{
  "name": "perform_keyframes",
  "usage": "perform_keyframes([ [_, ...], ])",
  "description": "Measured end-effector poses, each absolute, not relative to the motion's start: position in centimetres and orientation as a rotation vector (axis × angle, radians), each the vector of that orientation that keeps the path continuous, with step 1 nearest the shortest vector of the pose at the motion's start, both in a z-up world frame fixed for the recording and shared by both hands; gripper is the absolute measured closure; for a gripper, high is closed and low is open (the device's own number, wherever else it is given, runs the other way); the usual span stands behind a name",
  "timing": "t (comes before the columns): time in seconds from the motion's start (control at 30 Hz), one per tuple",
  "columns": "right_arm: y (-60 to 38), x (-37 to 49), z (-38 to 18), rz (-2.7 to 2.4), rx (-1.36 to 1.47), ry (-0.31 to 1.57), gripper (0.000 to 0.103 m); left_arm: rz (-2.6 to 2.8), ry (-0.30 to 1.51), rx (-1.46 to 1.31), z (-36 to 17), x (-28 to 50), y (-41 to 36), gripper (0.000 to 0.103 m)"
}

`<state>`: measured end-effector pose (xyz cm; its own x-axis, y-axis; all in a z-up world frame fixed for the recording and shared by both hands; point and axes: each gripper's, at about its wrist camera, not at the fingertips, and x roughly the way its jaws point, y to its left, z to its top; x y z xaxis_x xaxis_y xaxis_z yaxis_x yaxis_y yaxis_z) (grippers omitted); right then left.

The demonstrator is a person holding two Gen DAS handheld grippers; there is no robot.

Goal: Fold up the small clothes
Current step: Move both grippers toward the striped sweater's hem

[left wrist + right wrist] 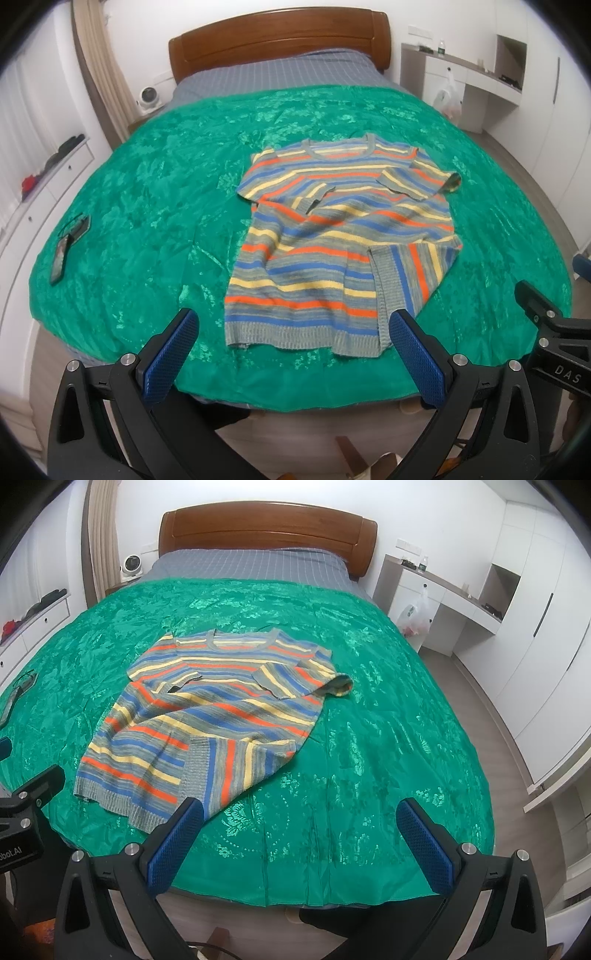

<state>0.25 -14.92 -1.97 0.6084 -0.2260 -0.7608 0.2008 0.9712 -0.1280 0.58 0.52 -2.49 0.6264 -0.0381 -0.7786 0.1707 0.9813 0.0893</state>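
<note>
A small striped knit sweater (332,236), in grey, blue, yellow and orange, lies face up on the green bedspread (147,206). Both short sleeves are folded in over the chest, and its right side is folded inward along the lower hem. My left gripper (291,325) is open and empty, held above the bed's near edge just short of the hem. In the right wrist view the sweater (207,709) lies left of centre. My right gripper (299,816) is open and empty, to the right of the hem corner.
A phone with a cable (64,247) lies on the bedspread (388,738) at the far left. The wooden headboard (277,37) is at the far end. A white desk and wardrobe (517,609) stand on the right, and a white drawer unit (44,177) on the left.
</note>
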Motion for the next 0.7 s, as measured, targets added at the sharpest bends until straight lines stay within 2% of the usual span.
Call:
perform_keyframes([
  [0.27,-15.7,0.4,-2.1,-0.244,0.001,0.871,0.0,-0.074,0.909,0.123,-3.6,1.5,3.1,0.0],
  [0.53,-18.0,1.4,-3.8,-0.206,0.071,0.889,0.0,0.053,0.978,0.006,-6.4,4.6,11.4,0.0],
  [0.7,-17.0,1.7,-5.1,-0.179,0.067,0.918,0.0,0.053,0.996,-0.004,-7.1,4.7,12.0,0.0],
])
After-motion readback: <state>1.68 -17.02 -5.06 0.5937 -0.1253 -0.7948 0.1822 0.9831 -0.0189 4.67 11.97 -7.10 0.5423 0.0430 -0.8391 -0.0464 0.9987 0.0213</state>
